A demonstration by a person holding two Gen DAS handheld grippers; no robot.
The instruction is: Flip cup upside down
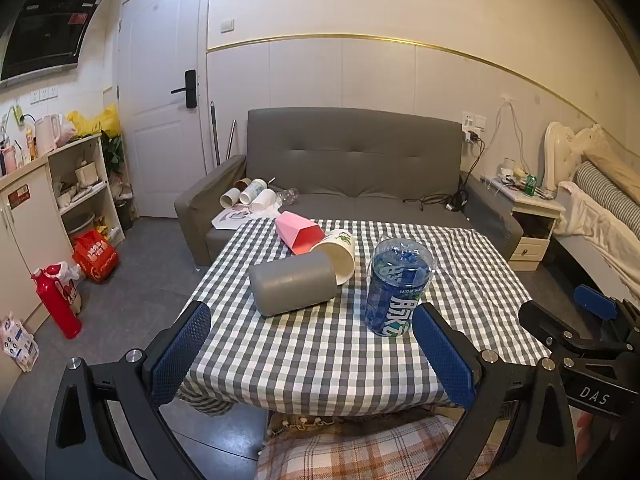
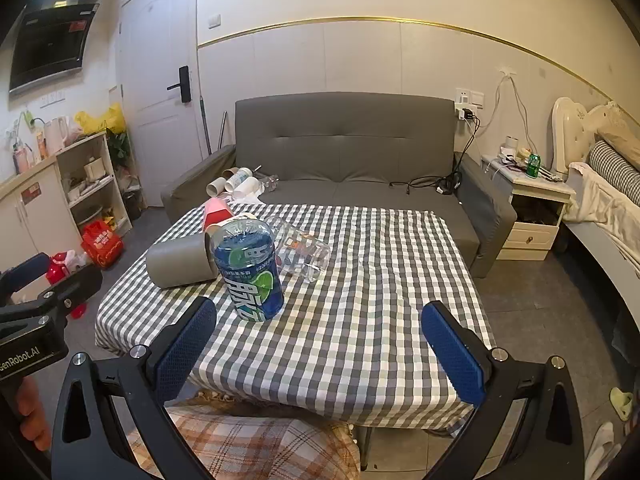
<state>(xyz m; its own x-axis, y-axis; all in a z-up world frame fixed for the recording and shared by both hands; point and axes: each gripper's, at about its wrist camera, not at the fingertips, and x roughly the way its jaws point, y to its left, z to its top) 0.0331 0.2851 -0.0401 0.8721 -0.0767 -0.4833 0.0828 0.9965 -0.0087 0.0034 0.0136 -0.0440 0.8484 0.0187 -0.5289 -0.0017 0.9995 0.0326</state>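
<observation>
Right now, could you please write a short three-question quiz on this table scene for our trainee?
1. True or false: the grey cup stands upright.
2. Which cup is already upside down? A) pink cup B) blue-label plastic cup C) clear glass
3. Fill in: both grippers, left gripper and right gripper, have their fingers ____.

Key: 1 false, it lies on its side on the checked tablecloth. 2 B. 3 open.

My right gripper [image 2: 318,344], jaws wide apart, hovers over the checked tablecloth [image 2: 360,320]; blue cup [image 2: 250,270] inverted, grey cup [image 2: 180,260] and clear cup [image 2: 302,254] lying sideways
</observation>
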